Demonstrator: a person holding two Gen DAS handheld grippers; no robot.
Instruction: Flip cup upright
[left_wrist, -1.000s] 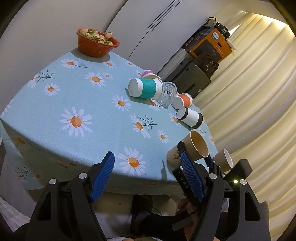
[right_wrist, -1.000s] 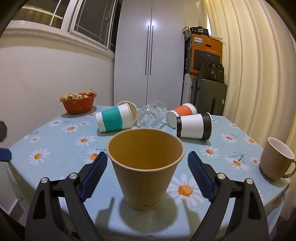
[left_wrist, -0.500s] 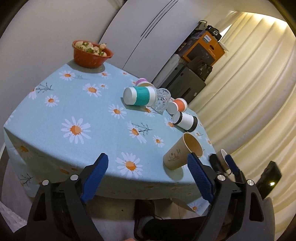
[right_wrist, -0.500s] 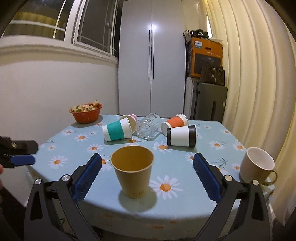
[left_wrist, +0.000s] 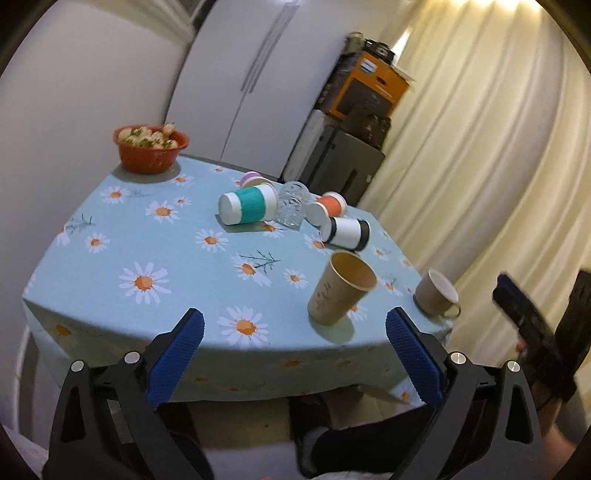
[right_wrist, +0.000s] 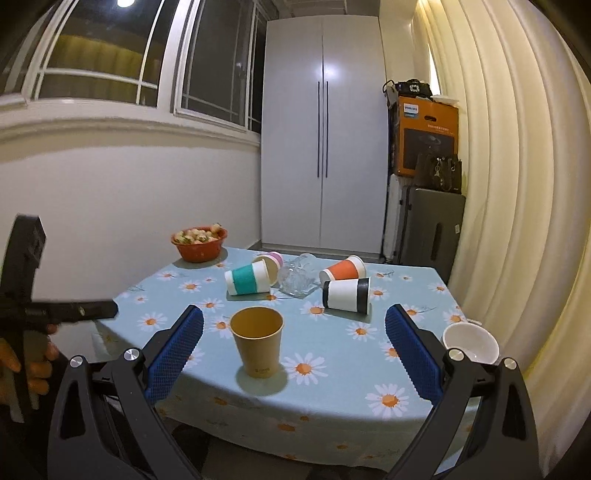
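Observation:
A brown paper cup (right_wrist: 258, 341) stands upright near the front edge of the daisy tablecloth; it also shows in the left wrist view (left_wrist: 341, 288). My right gripper (right_wrist: 294, 334) is open and empty, drawn back from the cup, off the table's front edge. My left gripper (left_wrist: 295, 338) is open and empty, also back from the edge. Behind the cup lie a teal-banded cup (right_wrist: 249, 278), a pink cup (right_wrist: 271, 258), a glass (right_wrist: 297, 277), an orange cup (right_wrist: 343, 269) and a black-banded cup (right_wrist: 347, 293), all on their sides.
A beige mug (right_wrist: 471, 343) stands upright at the table's front right. An orange bowl of food (right_wrist: 199, 243) sits at the back left. A white cabinet, stacked boxes and a curtain stand behind and right of the table (right_wrist: 406, 288).
Both grippers have pulled back and up from the table. The right gripper, which bracketed the brown cup, has drawn away from it. The cup stays upright where it was.

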